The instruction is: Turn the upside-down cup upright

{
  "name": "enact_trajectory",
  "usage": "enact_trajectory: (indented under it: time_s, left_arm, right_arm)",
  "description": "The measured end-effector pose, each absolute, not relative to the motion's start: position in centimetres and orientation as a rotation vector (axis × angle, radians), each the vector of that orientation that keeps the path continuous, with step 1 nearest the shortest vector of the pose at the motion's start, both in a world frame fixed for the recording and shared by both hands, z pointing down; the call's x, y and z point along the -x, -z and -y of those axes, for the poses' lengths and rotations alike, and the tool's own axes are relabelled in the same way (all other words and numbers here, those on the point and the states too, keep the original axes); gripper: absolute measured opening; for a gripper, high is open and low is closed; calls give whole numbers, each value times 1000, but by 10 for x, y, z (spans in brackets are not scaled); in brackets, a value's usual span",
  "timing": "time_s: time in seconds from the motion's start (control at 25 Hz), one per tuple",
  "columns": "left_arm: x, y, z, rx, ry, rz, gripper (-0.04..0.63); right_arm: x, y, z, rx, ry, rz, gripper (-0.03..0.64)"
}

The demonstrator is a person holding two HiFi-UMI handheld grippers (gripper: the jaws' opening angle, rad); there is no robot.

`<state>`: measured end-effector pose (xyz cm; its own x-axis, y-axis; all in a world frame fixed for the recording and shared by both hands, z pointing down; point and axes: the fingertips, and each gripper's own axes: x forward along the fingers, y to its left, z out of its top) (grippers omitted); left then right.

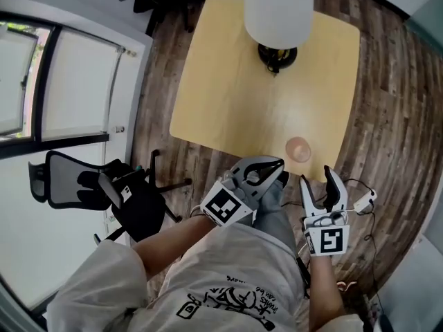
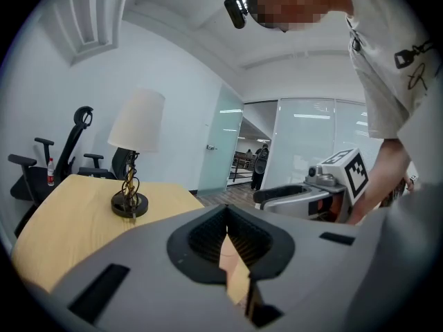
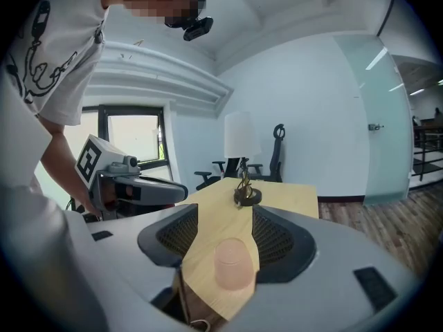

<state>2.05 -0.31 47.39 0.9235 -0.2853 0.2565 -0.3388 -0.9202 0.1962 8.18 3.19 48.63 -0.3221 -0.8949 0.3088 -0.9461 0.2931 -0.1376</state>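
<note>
A translucent pink cup [image 1: 298, 149] stands upside down on the light wooden table [image 1: 228, 95], close to its near edge. In the right gripper view the cup [image 3: 233, 263] shows between the spread jaws, a little ahead of them and untouched. My right gripper [image 1: 318, 180] is open and hangs just short of the table edge, pointing at the cup. Left of it, also short of the edge, my left gripper [image 1: 277, 164] is shut with nothing in it. In the left gripper view its jaws [image 2: 225, 235] meet, and a sliver of table shows through them.
A lamp with a white shade [image 1: 278, 9] stands on a black base at the table's far side. A black office chair [image 1: 76, 182] sits on the wood floor at the left. A white device on a cable [image 1: 365, 200] lies on the floor at the right.
</note>
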Motion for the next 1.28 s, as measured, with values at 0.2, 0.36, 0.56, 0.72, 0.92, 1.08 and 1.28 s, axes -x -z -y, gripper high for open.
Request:
enact_trajectory:
  time_s: [0.2,0.36,0.56,0.72,0.92,1.08,1.28]
  left_arm:
    - [-25,-492,8,-2839,-332,443,5]
    - [-28,-511,8,-2824,-347,418,5]
    - [-30,-536,12,-2802,-382,410,5]
    - [-29,-553,15,-2789,-401,404,3]
    - [-28,-569,17,-2783,-425,403,5]
    - [-29,-576,15,-2784,-428,392,5]
    - [-32,-582,15,-2784,-433,383,5]
  right_arm:
    - [-85,-512,-24,-1665,-423,2376,235]
    - [-84,-534,-20,-1656,-401,2374,249]
    - [-77,-563,-14,-1623,-348,2367,273]
    - [-72,-582,-8,-1601,-320,2360,284]
    - [-68,-596,-1,-1604,-283,2351,290]
    - [-61,-604,2,-1587,-265,2344,296]
    - [-56,-607,9,-1579,-226,2351,296]
